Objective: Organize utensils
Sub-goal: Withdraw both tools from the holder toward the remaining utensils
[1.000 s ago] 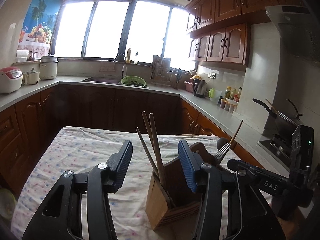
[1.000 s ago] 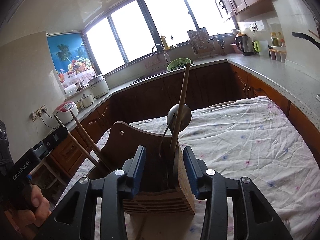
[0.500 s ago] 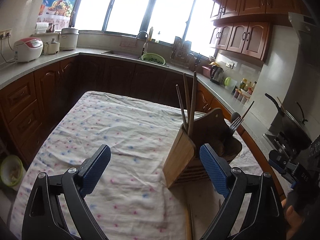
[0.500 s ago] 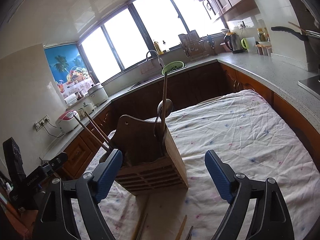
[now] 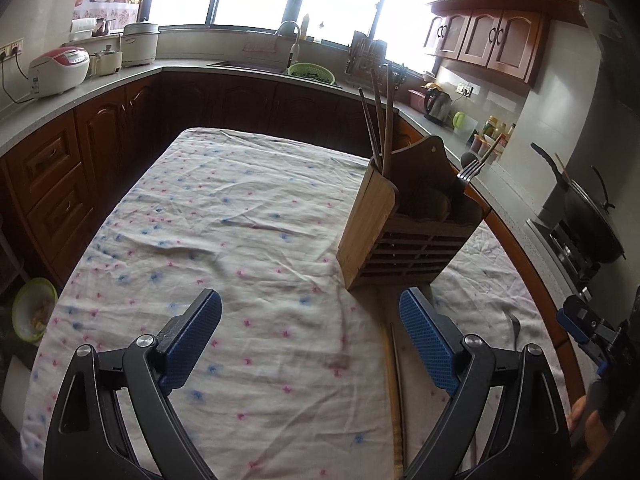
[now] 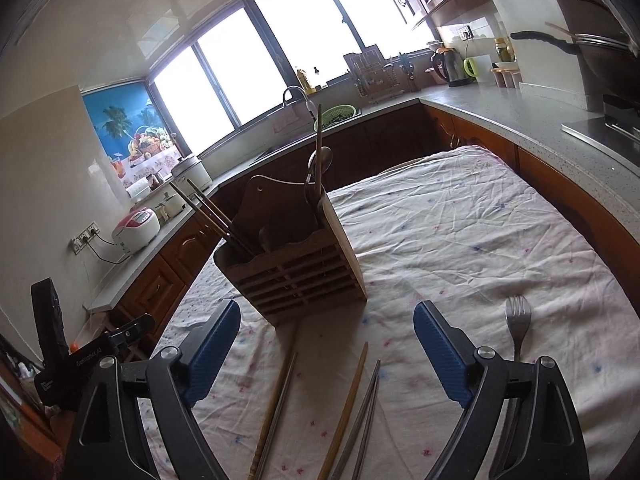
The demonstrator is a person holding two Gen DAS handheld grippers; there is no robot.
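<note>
The wooden utensil holder (image 6: 296, 256) stands released; both the left gripper (image 5: 310, 336) and right gripper (image 6: 326, 344) are spread empty. Next, a loose chopstick (image 6: 346, 412) nearby should be grasped.

Home kitchen; wood cabinets (image 5: 490, 38); sink (image 5: 248, 65); rice cooker (image 5: 60, 70); kettle (image 6: 450, 65)

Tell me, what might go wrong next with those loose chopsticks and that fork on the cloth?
The chopsticks lie flat and close together on the wrinkled tablecloth, so the open right gripper could pinch cloth or take two at once. The fork lies flat too, hard to get under. The wooden holder already carries tall utensils; a careless insertion might knock them or tip it.
</note>
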